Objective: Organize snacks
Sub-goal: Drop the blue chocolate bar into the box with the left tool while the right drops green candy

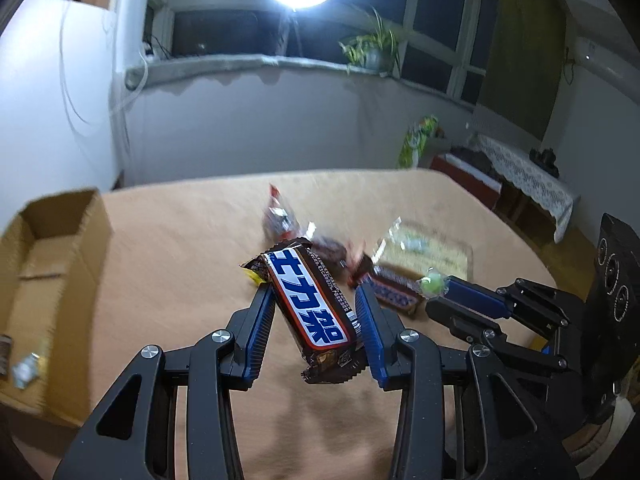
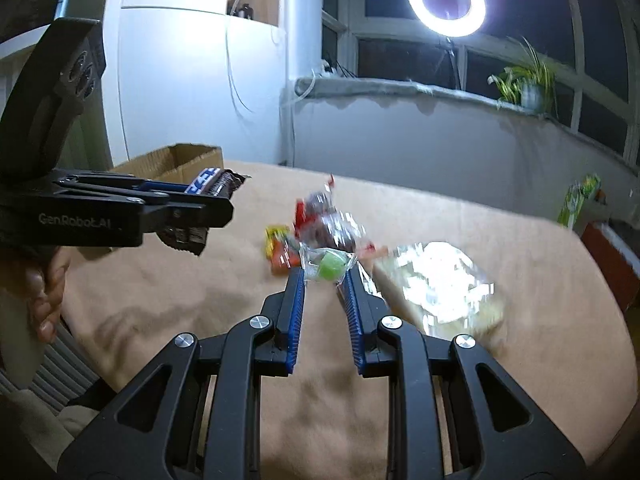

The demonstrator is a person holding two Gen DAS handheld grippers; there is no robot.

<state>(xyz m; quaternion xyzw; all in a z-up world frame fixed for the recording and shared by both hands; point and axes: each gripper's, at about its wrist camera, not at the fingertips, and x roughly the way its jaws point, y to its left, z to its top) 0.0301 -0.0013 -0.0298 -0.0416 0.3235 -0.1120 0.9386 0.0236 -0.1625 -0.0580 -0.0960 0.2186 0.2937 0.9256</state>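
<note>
left tool clamps chocolate bar above table; cardboard box left.

Light: ring lamp, glaring
Windows: dark panes — night outside
Sill: potted plant
Walls: pale grey
Side table: lace cloth

The heap of snacks lies on the tabletop, near its middle, and serves as the mark for the rest. To the left of the heap, at the tabletop's left edge, stands the cardboard box with a few small items in it; to the right of the heap lies a flat clear packet, touching it or just beside it. Before the heap and above the tabletop, the left gripper holds a chocolate bar, and to its right the right gripper holds a small wrapped candy; behind the heap, beyond the tabletop's far edge, a potted plant stands on the window ledge.
</note>
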